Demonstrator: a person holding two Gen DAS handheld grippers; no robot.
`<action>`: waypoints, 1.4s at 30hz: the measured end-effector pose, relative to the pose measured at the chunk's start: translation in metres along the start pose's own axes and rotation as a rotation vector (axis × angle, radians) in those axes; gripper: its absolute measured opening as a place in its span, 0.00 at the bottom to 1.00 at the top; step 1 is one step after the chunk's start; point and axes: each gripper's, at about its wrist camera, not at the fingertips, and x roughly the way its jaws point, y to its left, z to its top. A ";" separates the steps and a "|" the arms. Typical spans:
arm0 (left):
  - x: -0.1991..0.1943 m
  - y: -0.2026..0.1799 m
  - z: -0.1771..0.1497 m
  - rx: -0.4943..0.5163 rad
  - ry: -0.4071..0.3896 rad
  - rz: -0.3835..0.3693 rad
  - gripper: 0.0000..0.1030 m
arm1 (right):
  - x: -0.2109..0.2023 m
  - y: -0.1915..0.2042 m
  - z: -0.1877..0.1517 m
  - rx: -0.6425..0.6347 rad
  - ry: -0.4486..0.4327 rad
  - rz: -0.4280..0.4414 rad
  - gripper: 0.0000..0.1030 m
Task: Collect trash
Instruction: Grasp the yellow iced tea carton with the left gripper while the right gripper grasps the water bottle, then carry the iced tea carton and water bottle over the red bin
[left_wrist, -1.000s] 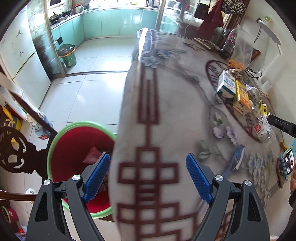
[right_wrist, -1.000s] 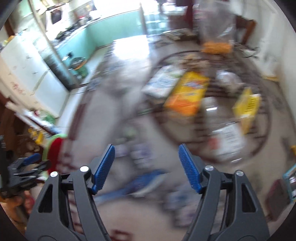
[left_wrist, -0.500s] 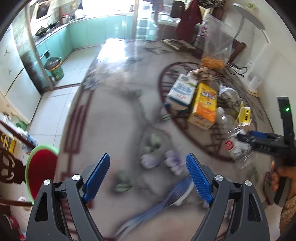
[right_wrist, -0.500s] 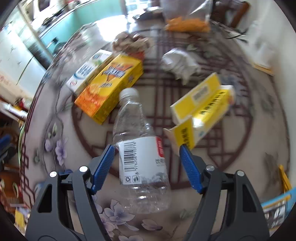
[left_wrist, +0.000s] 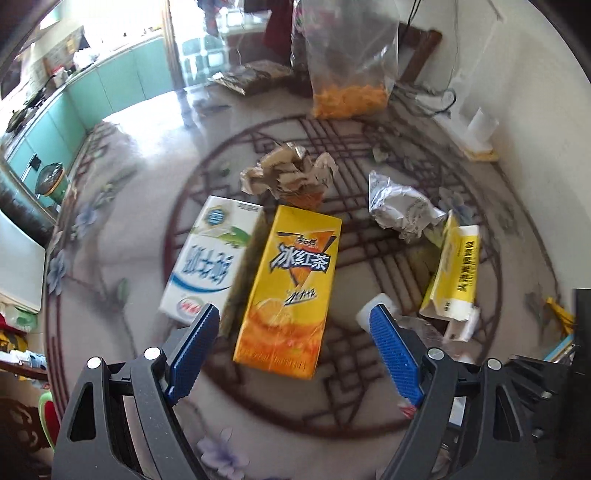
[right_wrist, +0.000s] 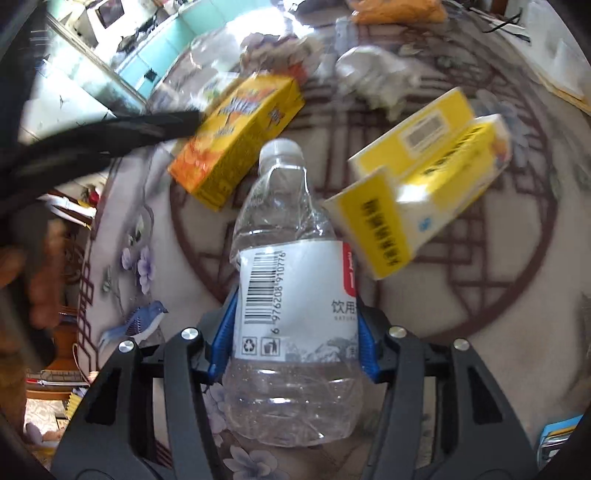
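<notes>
My left gripper (left_wrist: 291, 334) is open and hovers over a yellow iced-tea carton (left_wrist: 291, 288) lying on the table, with the carton between its fingers. A white and blue milk carton (left_wrist: 214, 258) lies just left of it. My right gripper (right_wrist: 295, 332) is shut on a clear plastic water bottle (right_wrist: 291, 295), its blue pads pressed on the label. A yellow and white box (right_wrist: 421, 199) lies right of the bottle; it also shows in the left wrist view (left_wrist: 458, 273). Crumpled brown paper (left_wrist: 288, 173) and a crumpled silver wrapper (left_wrist: 402, 210) lie further back.
A clear bag of orange snacks (left_wrist: 347, 85) stands at the back of the patterned table (left_wrist: 133, 206). A white cup (left_wrist: 480, 125) sits by the wall at the right. The green rim of a red bin (left_wrist: 46, 406) shows at the lower left, below the table edge.
My left gripper has swung from the bin and table edge to above the cartons. My right gripper has moved in around the water bottle and closed on it.
</notes>
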 end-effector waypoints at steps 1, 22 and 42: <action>0.008 -0.002 0.004 0.000 0.017 -0.006 0.74 | -0.005 -0.003 0.000 0.006 -0.011 0.005 0.52; 0.014 0.017 -0.006 -0.066 0.032 -0.018 0.56 | -0.021 -0.021 0.024 0.088 -0.070 0.058 0.52; -0.129 0.111 -0.125 -0.292 -0.187 0.107 0.56 | 0.028 0.063 -0.015 -0.090 0.088 0.001 0.63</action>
